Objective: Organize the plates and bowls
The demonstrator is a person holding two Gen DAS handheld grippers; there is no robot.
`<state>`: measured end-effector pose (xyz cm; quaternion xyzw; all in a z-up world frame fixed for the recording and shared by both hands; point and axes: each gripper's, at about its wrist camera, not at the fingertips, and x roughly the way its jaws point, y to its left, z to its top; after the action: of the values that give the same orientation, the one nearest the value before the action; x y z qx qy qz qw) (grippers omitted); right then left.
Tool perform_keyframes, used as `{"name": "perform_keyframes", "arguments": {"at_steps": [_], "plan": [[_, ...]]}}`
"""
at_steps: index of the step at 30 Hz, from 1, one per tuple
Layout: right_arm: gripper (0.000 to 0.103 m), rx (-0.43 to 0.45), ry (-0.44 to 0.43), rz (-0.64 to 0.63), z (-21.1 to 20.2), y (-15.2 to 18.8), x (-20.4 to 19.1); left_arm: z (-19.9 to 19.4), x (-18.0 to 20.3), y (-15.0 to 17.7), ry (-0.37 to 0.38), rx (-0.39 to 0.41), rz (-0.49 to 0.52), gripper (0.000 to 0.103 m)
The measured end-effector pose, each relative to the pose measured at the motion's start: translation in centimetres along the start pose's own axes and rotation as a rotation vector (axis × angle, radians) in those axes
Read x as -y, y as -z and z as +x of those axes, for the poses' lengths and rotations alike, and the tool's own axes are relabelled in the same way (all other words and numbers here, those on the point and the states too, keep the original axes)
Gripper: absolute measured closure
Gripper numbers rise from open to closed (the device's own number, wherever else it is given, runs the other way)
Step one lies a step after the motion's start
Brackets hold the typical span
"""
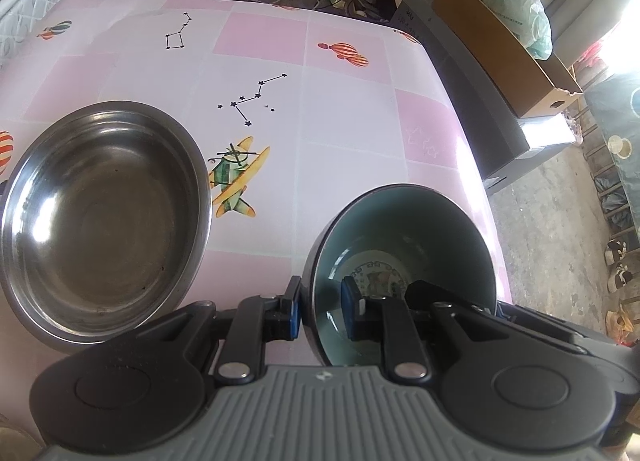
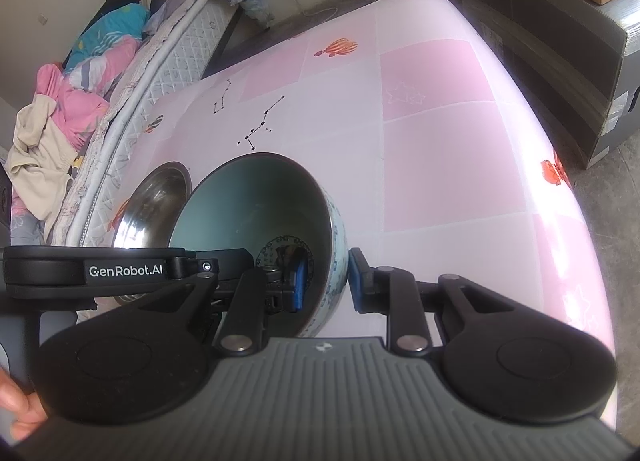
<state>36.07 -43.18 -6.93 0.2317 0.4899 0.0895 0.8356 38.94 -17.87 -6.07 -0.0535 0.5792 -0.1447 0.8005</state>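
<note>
1. my left gripper point(image 1: 322, 307) is pinched on the near-left rim of the teal ceramic bowl point(image 1: 404, 237).
2. my right gripper point(image 2: 327, 283) clamps the same bowl's right wall.
3. the steel bowl point(image 1: 104, 217) sits left of the left gripper on the pink tablecloth point(image 1: 344, 109).
4. beyond the tools: a cardboard box point(image 1: 504, 45) at far right and a mattress point(image 2: 168, 57) to the left.
</note>
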Motion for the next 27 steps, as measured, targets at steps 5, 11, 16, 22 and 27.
{"name": "perform_keyframes", "arguments": {"at_steps": [5, 11, 16, 22, 27], "plan": [[0.081, 0.001, -0.001, -0.003, -0.4, 0.0, -0.1, -0.5, -0.2, 0.0, 0.002, 0.006, -0.003, 0.083], [0.081, 0.007, -0.002, -0.016, -1.2, -0.1, -0.8, -1.4, -0.6, 0.0, 0.008, 0.02, -0.01, 0.083], [0.081, 0.009, -0.003, -0.03, -1.7, -0.1, -1.6, -2.3, -1.2, 0.1, 0.011, 0.034, -0.017, 0.083], [0.081, 0.009, -0.009, -0.055, -2.3, -0.1, -3.0, -3.6, -2.5, 0.1, 0.011, 0.051, -0.037, 0.082], [0.081, 0.009, -0.017, -0.079, -2.5, -0.1, -4.7, -4.8, -3.9, 0.1, 0.009, 0.071, -0.056, 0.082]]}}
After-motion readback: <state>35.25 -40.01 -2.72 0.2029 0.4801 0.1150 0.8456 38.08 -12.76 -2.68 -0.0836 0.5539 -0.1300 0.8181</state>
